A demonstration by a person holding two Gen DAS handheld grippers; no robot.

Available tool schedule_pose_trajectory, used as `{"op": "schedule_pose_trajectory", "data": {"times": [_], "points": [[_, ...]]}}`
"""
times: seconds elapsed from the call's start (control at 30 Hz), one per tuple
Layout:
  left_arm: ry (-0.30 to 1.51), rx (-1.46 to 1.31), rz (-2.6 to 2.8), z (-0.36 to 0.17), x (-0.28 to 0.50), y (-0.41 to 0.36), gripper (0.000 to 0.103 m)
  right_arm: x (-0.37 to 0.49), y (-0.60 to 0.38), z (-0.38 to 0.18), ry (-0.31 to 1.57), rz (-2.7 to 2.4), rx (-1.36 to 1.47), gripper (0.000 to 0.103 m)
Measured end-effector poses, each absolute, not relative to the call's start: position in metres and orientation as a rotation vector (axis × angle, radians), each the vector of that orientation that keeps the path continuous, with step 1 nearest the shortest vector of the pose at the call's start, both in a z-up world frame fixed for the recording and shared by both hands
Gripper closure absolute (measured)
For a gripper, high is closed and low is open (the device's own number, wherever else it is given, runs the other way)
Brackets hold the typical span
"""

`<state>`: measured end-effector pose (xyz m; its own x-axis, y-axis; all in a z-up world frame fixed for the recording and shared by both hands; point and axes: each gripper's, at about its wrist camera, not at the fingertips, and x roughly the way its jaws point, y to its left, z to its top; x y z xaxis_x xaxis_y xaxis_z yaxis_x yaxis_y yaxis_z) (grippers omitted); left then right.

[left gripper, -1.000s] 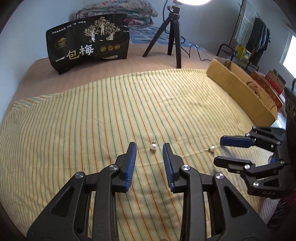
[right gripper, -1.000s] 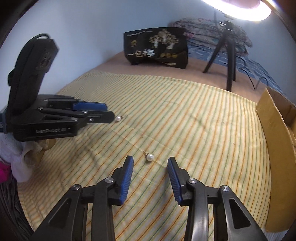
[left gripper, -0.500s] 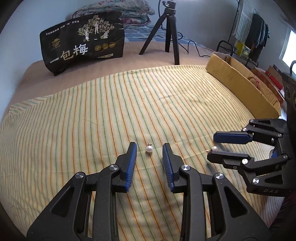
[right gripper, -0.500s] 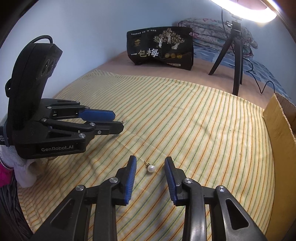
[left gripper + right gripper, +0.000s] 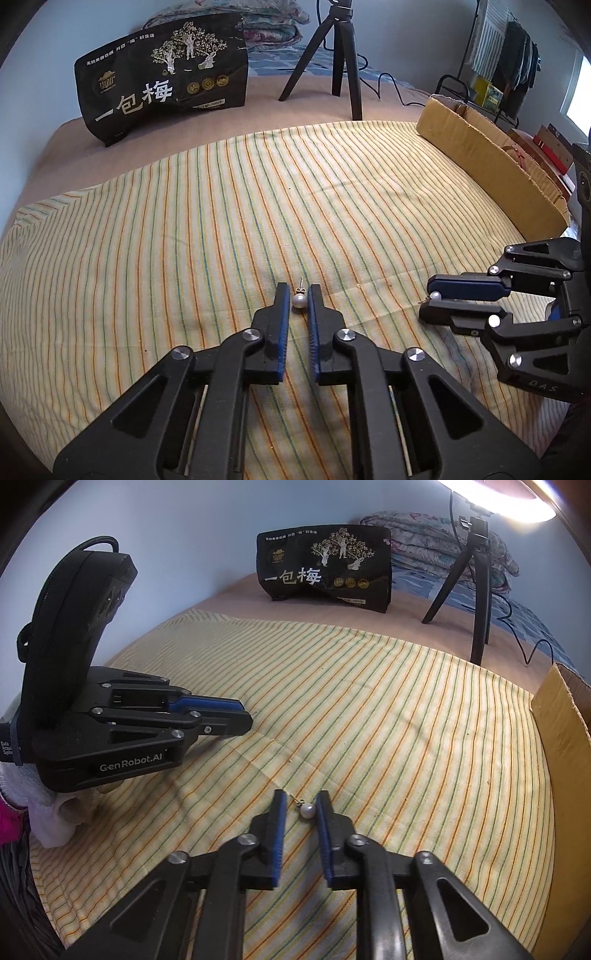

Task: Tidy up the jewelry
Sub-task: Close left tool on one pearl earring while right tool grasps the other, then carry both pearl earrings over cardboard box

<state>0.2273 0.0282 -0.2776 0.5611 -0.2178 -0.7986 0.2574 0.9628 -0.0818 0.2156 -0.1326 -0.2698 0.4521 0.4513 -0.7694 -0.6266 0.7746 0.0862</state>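
Two pearl stud earrings lie on the striped yellow cloth. In the left wrist view one pearl earring (image 5: 298,301) sits between the tips of my left gripper (image 5: 296,300), whose jaws have narrowed to about the pearl's width, lightly around it. In the right wrist view the other pearl earring (image 5: 307,810) lies between the tips of my right gripper (image 5: 300,806), close to the right pad with a gap on the left. The right gripper (image 5: 432,297) also shows in the left wrist view with its pearl (image 5: 436,295) at the tips. The left gripper (image 5: 236,716) shows in the right wrist view.
A cardboard box (image 5: 480,162) runs along the cloth's right edge, and shows in the right wrist view (image 5: 565,716). A black snack bag (image 5: 162,77) and a black tripod (image 5: 340,59) stand at the back. Folded quilts (image 5: 443,535) lie behind them.
Both grippers moved forward and down over their pearls and their jaws narrowed around them. The pearls have not left the cloth.
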Motion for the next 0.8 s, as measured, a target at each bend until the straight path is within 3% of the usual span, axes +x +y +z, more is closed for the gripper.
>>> {"op": "schedule_pose_trajectory", "data": {"times": [0.33,0.8], "points": [[0.906,-0.004,-0.261,-0.265,0.227,0.034,0.097,0.212,-0.14,-0.262,0.853,0.652,-0.218,0.095],[0.76,-0.038,-0.277,-0.207,0.217,0.019,0.097,0.201,-0.187,-0.209,0.73,0.533,-0.123,0.095]]}}
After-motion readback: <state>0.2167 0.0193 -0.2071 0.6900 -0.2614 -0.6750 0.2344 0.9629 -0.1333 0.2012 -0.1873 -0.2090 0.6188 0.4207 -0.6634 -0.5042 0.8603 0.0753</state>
